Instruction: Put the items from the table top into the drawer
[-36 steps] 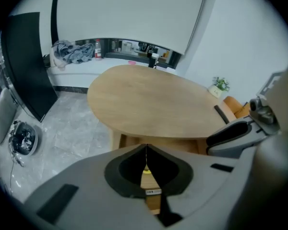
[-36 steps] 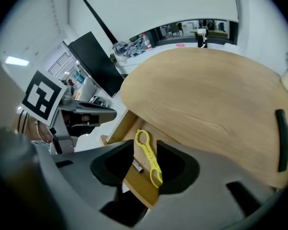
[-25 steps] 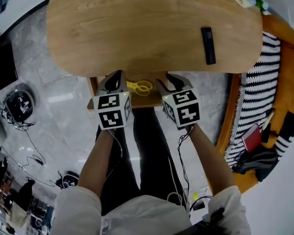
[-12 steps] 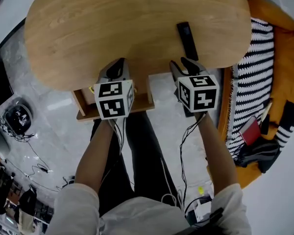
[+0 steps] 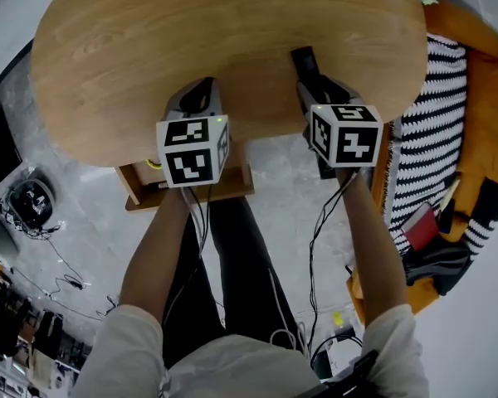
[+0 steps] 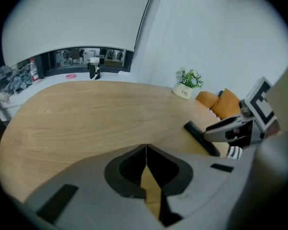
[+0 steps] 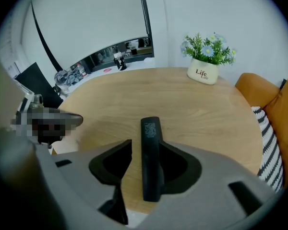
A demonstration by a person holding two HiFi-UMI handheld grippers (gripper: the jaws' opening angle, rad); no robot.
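A black remote (image 5: 303, 60) lies on the oval wooden table top (image 5: 149, 48), near its right front edge. My right gripper (image 5: 314, 88) hangs over the remote's near end. In the right gripper view the remote (image 7: 150, 143) runs lengthwise between the jaws of the right gripper (image 7: 146, 148), close to the right one, with a gap on the left. These jaws have just been opening and stand open. My left gripper (image 5: 202, 85) is over the table's front edge, shut and empty (image 6: 146, 150). The wooden drawer (image 5: 187, 191) stands pulled out under the table, with a bit of yellow (image 5: 154, 164) inside.
A small potted plant (image 7: 206, 61) stands at the table's far right. A striped cushion (image 5: 419, 131) and an orange sofa (image 5: 490, 98) are to the right. Cables and a black device (image 5: 29, 201) lie on the grey floor on the left. The person's legs are below the drawer.
Both grippers have moved from above the open drawer forward over the table top. The right gripper has come over the remote, which now lies between its jaws.
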